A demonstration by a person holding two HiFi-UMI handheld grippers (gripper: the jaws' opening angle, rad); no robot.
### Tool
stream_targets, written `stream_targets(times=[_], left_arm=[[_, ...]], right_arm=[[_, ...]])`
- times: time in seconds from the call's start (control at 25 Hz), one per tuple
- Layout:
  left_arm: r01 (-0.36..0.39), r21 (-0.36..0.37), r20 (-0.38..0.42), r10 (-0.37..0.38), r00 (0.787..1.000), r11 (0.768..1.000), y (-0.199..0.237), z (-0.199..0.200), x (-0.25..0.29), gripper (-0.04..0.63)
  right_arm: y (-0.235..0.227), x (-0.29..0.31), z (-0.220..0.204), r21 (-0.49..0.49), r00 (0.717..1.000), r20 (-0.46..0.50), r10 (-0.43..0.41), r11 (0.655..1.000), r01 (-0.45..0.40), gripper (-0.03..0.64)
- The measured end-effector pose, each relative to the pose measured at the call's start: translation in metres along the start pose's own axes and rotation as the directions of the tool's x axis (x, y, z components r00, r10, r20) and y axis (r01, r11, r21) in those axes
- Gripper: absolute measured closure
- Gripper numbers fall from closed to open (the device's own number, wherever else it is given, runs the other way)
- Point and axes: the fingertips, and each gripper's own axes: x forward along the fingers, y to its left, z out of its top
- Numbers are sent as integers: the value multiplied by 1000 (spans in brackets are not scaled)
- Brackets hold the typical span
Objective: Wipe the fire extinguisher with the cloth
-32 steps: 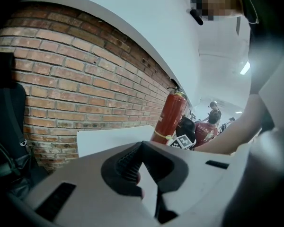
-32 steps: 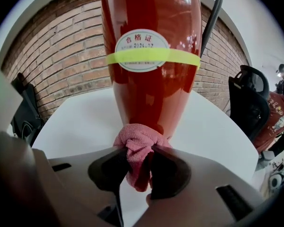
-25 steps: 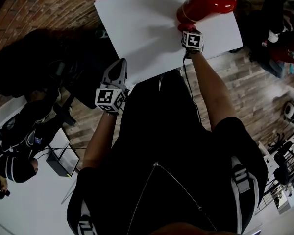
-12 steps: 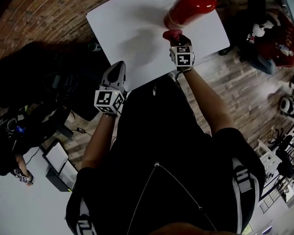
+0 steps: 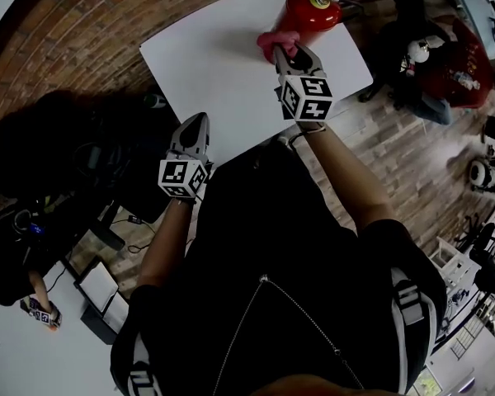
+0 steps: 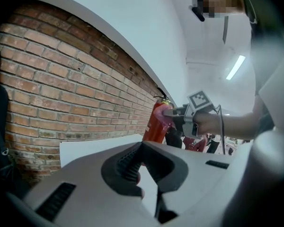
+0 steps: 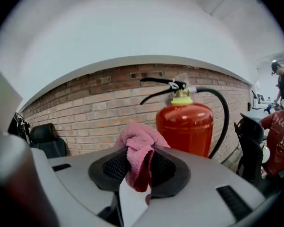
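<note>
The pink terry cloth (image 7: 138,152) is clamped between the jaws of the right tool (image 5: 284,51), bunched up and spilling out above the pads. The red cylindrical fire extinguisher (image 7: 184,126) is seen dead ahead of that tool and a touch to its right, stood upright at the far edge of the white rectangular worktop (image 5: 206,68), so its long axis runs vertical, across the tool's line of approach. In the head view the cloth (image 5: 275,39) is brought right up against the near flank of the extinguisher (image 5: 312,12); whether contact is actually made cannot be told.

The left tool (image 5: 195,124) is held well back at the near edge of the worktop, its jaws closed together on nothing, with the extinguisher (image 6: 157,121) far ahead of it. The right tool is plainly the nearer one, and the wipe is judged to fall to it: a stroke up or down along the cylinder.

Compared with half a second ago, the right tool has been lifted and carried forward, the gap between cloth and cylinder has been closed, and the left tool has barely been shifted.
</note>
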Motion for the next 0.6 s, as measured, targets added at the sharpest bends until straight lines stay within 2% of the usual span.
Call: stream_targets(times=[0.24, 0.6], left_arm=[[-5, 6, 5, 5, 1000, 1000, 5, 6, 0, 578], [-16, 4, -13, 16, 1000, 1000, 12, 2, -2, 578]], right_arm=[[10, -6, 50, -25, 995, 99, 11, 1000, -9, 499], [-3, 16, 37, 34, 997, 79, -23, 999, 21, 499]])
